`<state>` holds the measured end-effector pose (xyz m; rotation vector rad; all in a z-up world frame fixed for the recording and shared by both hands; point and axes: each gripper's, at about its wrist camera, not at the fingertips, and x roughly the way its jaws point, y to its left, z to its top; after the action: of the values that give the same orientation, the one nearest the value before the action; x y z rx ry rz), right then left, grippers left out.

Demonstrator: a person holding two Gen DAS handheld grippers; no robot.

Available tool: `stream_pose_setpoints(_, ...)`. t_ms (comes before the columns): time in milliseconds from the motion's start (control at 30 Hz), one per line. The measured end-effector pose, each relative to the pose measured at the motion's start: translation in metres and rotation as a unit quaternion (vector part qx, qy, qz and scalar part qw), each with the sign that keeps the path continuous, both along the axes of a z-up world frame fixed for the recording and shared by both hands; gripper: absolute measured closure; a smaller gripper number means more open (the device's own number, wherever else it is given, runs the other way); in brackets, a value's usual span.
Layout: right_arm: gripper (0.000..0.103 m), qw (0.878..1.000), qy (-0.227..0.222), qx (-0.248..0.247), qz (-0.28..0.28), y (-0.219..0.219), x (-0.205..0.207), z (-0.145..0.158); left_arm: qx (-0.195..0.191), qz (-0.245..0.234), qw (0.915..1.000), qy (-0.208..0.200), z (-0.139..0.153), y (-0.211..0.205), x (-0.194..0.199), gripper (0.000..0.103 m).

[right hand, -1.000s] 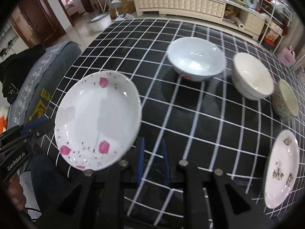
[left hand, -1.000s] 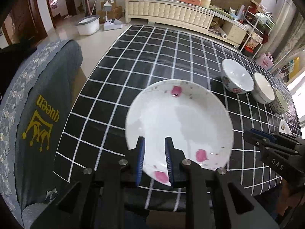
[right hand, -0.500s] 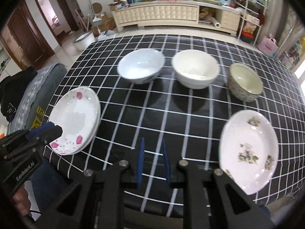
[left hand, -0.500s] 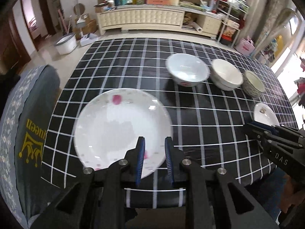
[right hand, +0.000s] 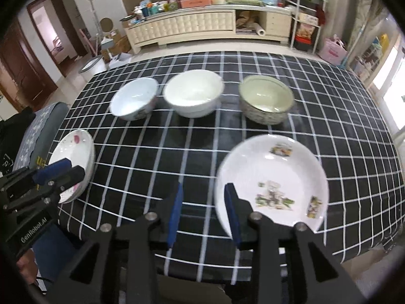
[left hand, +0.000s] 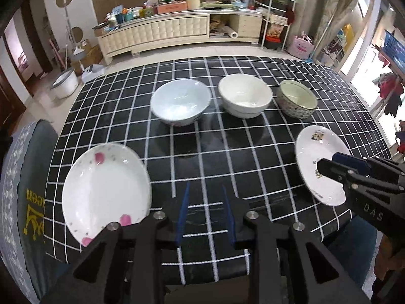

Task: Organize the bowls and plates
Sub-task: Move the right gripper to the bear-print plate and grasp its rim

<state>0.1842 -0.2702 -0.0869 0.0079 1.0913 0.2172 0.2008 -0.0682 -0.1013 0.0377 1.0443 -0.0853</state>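
Jaws of both the left gripper (left hand: 205, 211) and right gripper (right hand: 203, 211) are held spread and empty above the black grid-patterned counter (left hand: 227, 152), where the white oval pink-petalled plate (left hand: 106, 192) lies flat at the near left edge, long axis running near-to-far.

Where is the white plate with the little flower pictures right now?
The white plate with small flower pictures lies on the black checked tablecloth near the front right edge, just in front of the speckled green-lined bowl, with the right gripper beside its left rim.
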Motion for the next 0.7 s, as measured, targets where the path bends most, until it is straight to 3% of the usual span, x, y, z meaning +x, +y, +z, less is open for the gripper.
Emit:
stream_pose_setpoints(133, 0.049, 1.0, 0.003, -0.004, -0.02, -0.024, -0.001, -0.005, 0.002, -0.018, 0.9998, 0.004, -0.002, -0.024, 0.007, 0.074)
stream_pose_setpoints(200, 0.049, 1.0, 0.005, -0.003, -0.028, -0.036, -0.002, -0.006, 0.005, -0.028, 0.9996, 0.004, -0.004, -0.038, 0.009, 0.069)
stream_pose_setpoints(600, 0.048, 0.997, 0.029, -0.008, -0.068, -0.099, 0.0, -0.027, 0.007, -0.079, 0.9964, 0.028, -0.023, -0.109, 0.026, 0.064)
stream_pose_setpoints(700, 0.042, 0.997, 0.036, -0.01, -0.074, -0.113, 0.002, -0.032, 0.002, -0.086, 0.9957, 0.036, -0.03, -0.12, 0.032, 0.064)
